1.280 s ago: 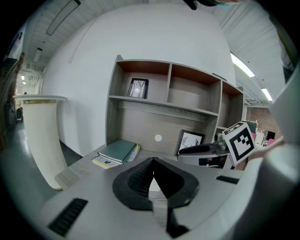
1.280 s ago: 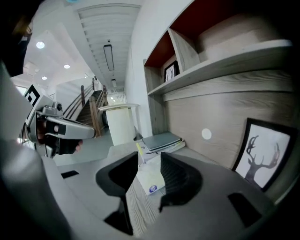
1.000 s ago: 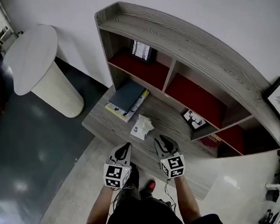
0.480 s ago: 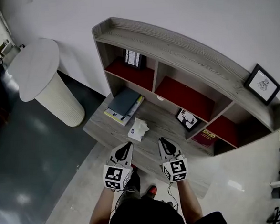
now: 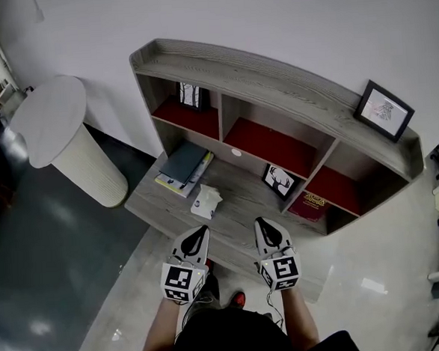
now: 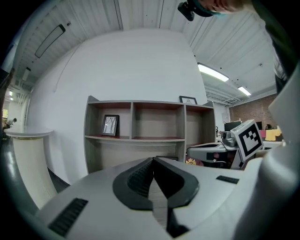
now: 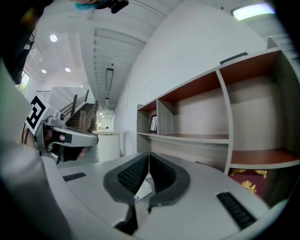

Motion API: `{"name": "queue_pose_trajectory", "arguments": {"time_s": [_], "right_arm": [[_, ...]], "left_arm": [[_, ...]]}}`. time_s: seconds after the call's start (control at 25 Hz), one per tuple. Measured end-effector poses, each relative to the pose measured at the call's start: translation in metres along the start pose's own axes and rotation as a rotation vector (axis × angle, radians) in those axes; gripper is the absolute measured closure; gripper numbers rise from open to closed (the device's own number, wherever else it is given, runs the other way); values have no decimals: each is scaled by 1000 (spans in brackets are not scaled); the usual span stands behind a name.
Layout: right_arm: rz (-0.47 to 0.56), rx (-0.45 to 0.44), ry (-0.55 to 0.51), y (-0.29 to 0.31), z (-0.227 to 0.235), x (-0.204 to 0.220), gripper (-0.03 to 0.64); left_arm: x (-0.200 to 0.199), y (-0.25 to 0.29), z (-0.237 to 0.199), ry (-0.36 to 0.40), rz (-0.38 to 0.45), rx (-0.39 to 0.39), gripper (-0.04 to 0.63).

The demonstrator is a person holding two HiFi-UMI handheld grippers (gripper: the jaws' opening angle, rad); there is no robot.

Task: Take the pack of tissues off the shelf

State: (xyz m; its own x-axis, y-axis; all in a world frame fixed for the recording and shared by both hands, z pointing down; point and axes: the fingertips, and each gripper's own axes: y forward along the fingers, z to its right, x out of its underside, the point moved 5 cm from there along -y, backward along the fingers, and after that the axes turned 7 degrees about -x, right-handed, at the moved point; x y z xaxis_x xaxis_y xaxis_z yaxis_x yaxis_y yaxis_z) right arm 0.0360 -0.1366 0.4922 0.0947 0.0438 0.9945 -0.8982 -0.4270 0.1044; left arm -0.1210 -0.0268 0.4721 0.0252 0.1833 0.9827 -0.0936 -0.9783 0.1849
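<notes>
With the jaws of the left gripper (image 5: 196, 238) and right gripper (image 5: 267, 231) closed and empty, the tissue pack (image 5: 205, 202), on the shelf (image 5: 246, 208) ledge beside the books (image 5: 183, 166), could be shoved, not gripped.

Head view overhead; gripper views toward shelf (image 5: 273, 79)

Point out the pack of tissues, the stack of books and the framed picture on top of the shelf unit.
pack of tissues (image 5: 204, 203): head view, middle of the white pack.
stack of books (image 5: 182, 164): head view, dark top cover.
framed picture (image 5: 384, 111): head view, its white centre.
</notes>
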Motion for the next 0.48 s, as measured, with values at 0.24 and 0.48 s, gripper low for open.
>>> {"name": "queue_pose_trajectory", "arguments": {"time_s": [0.24,0.48], "right_arm": [[6,57,-7,-46,6,4,583],[-8,103,-13,-85,13,12,583]], "left_arm": [[5,-7,33,4,-5,50,588],[9,-13,58,9,-9,88,588]]}}
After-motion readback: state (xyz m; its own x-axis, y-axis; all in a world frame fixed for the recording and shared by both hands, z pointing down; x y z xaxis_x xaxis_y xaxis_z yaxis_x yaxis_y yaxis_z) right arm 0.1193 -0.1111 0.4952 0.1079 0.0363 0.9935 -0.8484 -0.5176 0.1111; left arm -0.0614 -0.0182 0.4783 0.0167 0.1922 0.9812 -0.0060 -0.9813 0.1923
